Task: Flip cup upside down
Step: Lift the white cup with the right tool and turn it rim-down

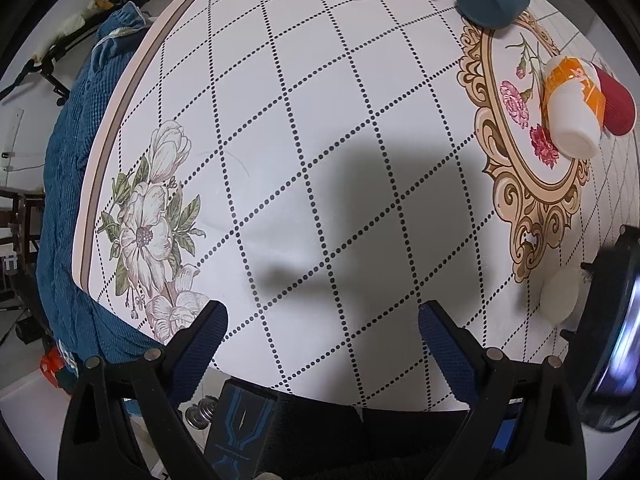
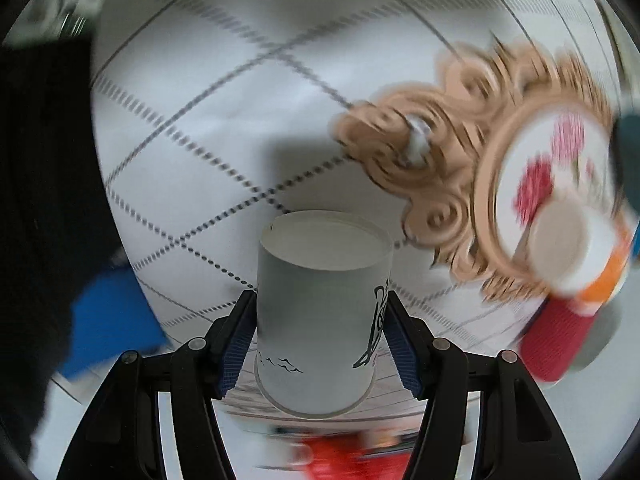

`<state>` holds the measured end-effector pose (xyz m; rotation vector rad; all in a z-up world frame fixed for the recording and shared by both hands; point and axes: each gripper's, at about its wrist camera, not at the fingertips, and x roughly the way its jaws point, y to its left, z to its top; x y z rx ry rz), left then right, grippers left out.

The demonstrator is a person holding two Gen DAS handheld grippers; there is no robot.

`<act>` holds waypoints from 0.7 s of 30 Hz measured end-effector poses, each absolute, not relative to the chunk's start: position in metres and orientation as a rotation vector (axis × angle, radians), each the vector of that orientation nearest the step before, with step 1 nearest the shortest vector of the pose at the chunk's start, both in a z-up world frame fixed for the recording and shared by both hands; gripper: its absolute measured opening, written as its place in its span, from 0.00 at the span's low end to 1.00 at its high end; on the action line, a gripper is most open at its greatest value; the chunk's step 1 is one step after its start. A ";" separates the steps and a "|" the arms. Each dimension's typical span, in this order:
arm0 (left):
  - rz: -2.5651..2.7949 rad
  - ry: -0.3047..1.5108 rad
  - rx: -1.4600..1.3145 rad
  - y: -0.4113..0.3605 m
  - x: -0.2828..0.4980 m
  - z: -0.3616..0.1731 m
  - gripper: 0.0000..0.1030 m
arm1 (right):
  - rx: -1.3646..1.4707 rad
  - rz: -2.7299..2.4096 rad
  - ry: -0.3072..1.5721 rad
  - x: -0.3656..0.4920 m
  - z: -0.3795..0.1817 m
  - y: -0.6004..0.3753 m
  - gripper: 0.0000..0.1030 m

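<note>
Right wrist view: right gripper (image 2: pixel 318 336) clamped on white paper cup (image 2: pixel 320 312), base showing. Lower squarely onto worktop (image 2: pixel 200 120). Left gripper (image 1: pixel 322 332) spread, empty.

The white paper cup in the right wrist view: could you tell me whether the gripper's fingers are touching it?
Touching. The right wrist view shows both blue finger pads pressed against the white paper cup, with no gap.

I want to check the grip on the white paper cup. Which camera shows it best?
The right wrist view: the paper cup fills the centre, held between the right gripper fingers, sharp though the background is blurred. The left wrist view shows only a pale blurred round shape at its right edge, possibly that cup.
</note>
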<state>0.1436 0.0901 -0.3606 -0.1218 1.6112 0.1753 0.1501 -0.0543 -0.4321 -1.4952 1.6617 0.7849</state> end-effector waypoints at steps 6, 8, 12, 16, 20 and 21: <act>0.164 1.613 -0.103 0.083 0.149 -0.359 0.95 | -1.165 0.641 1.891 0.179 -0.438 -0.073 0.63; 0.162 1.614 -0.096 0.080 0.150 -0.359 0.95 | -1.061 0.608 1.949 0.185 -0.440 -0.080 0.63; 0.153 1.614 -0.084 0.075 0.153 -0.359 0.95 | -0.903 0.562 2.009 0.198 -0.442 -0.091 0.63; 0.142 1.615 -0.072 0.070 0.153 -0.357 0.95 | -0.745 0.520 2.044 0.222 -0.442 -0.114 0.63; 0.131 1.617 -0.057 0.064 0.156 -0.356 0.95 | -0.594 0.469 2.070 0.246 -0.443 -0.130 0.63; 0.128 1.617 -0.053 0.063 0.156 -0.357 0.95 | -0.572 0.461 2.071 0.253 -0.443 -0.135 0.63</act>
